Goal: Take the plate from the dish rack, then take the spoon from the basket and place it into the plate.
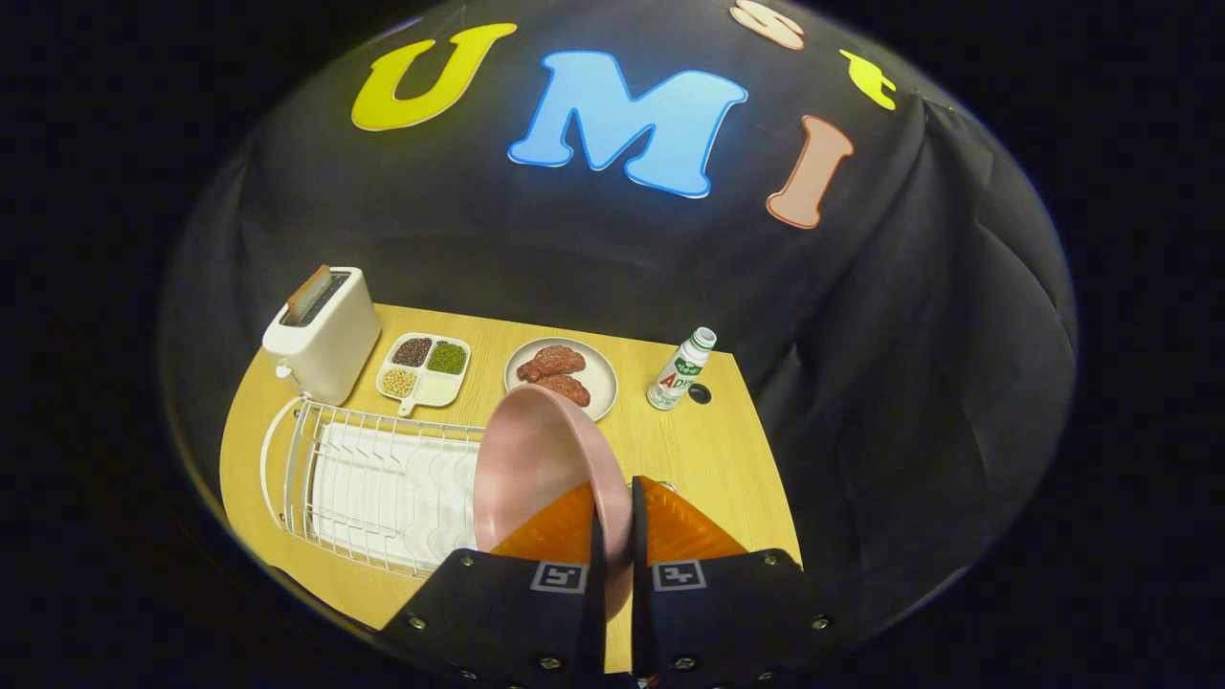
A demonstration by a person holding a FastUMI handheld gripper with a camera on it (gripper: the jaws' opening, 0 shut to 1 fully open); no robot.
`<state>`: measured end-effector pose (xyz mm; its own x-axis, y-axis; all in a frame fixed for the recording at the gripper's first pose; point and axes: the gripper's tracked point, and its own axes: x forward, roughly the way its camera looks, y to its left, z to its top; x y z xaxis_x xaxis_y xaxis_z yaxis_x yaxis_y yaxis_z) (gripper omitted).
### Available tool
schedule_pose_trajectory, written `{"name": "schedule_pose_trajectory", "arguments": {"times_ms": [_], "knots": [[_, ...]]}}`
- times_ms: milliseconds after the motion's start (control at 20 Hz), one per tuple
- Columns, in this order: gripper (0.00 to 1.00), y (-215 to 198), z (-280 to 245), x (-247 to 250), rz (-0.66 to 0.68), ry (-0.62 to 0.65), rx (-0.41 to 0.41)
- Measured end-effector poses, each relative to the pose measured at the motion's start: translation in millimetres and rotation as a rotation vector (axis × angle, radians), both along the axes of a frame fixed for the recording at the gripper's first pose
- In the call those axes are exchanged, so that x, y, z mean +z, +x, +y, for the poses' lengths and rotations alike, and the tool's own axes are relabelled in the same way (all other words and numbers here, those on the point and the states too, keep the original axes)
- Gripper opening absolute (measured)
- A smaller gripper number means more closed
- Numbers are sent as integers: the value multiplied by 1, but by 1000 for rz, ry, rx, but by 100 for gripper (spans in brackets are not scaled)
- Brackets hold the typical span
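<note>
Both fingers clamping plate, claw raised

The pink plate looks like smooth, matt ceramic or plastic; which one is hard to tell. It stands upright, pinched by its rim in the tool. The dish rack is thin white-coated wire over a ribbed plastic tray. The bench shows pale wood grain with a satin finish. The toaster has a smooth cream plastic shell.
</note>
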<state>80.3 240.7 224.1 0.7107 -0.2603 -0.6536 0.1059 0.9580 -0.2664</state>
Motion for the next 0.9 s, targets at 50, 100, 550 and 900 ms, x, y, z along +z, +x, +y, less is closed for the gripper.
{"name": "schedule_pose_trajectory", "arguments": {"times_ms": [50, 100, 550, 900], "knots": [[10, -7, -7, 2, 2, 10, 1], [10, -15, -14, 3, 4, 22, 3], [11, -81, -59, -15, 26, 149, 65], [10, -117, -76, -48, 65, 267, 74]]}}
